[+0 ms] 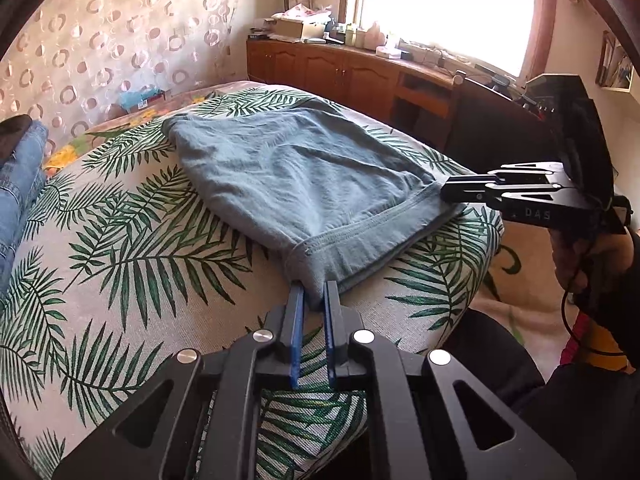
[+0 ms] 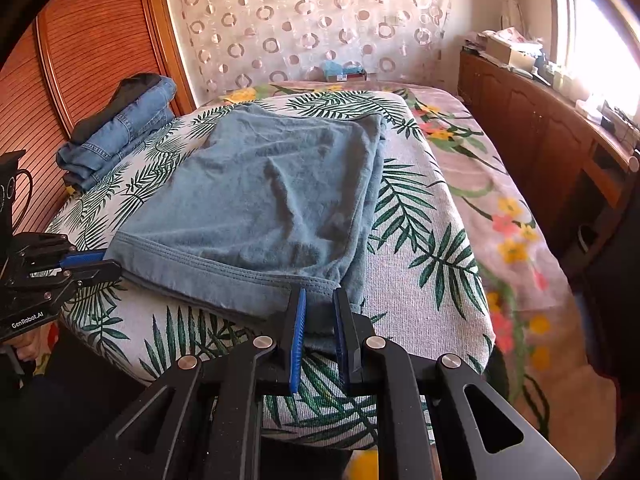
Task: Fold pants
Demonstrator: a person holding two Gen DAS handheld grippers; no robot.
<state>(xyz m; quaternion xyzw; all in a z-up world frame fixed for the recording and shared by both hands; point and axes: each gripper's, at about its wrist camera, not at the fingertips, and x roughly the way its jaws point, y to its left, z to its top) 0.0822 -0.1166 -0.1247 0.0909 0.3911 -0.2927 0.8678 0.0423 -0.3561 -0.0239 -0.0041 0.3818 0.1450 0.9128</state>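
The folded teal pants (image 1: 296, 184) (on a palm-print cover (image 1: 120, 248)) are clamped at both near hem corners by the left gripper (image 1: 314, 300) and right gripper (image 2: 320, 312).

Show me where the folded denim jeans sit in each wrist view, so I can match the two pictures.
Left wrist view: folded jeans at the far left edge, partly cut off.
Right wrist view: folded jeans upper left, against the wooden headboard.
Shared landmark: grey-blue pants lying on the leaf-print cover.
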